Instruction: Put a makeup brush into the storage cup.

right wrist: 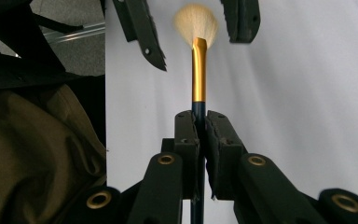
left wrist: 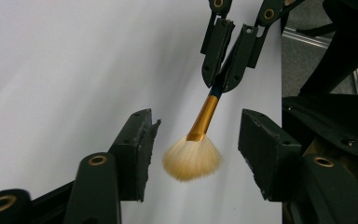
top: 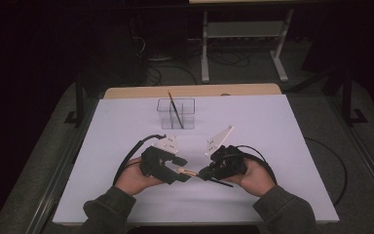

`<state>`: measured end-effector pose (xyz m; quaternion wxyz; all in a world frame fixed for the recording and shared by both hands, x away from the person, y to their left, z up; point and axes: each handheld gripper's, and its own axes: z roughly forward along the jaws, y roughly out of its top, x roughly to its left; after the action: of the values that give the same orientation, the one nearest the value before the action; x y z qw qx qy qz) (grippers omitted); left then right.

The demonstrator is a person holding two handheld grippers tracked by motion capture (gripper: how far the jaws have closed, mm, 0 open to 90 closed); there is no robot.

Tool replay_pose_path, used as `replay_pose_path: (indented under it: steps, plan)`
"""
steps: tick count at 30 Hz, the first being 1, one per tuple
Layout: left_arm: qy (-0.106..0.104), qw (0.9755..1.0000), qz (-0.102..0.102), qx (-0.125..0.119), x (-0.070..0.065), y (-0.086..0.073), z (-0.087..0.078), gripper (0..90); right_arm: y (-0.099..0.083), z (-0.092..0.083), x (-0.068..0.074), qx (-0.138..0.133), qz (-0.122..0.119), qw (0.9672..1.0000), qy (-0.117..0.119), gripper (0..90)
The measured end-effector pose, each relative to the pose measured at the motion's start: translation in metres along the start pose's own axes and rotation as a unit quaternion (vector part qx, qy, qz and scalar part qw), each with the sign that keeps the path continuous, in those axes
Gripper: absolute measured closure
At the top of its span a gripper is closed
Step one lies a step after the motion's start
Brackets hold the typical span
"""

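So: right tongs [right wrist: 199,122] clamped on dark-handled, gold-ferruled fan brush [left wrist: 204,116] | bristles point toward 9 o'clock, sitting between gaping left tongs [left wrist: 196,144], untouched | left nearest.

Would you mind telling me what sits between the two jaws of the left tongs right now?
The pale bristle head of the brush sits between them, untouched by either jaw, as the left gripper view shows. The right tongs clamp its dark handle.
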<state>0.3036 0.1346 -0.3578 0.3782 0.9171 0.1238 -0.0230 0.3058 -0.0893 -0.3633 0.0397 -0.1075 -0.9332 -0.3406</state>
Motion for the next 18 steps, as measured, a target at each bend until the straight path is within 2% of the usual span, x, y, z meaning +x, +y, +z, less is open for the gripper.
replay_pose_path:
  steps: [9,18]
  plan:
    - [-0.008,0.9999,0.009,0.004,-0.0007,0.0031,0.0016,57.1,0.0049,-0.0003,0.0032,0.000,-0.010,0.9999,0.004,82.7]
    - [-0.024,0.9996,0.008,0.006,0.0018,0.0018,-0.0008,64.4,0.0071,0.0001,0.0051,0.000,-0.022,0.9997,0.006,82.7]
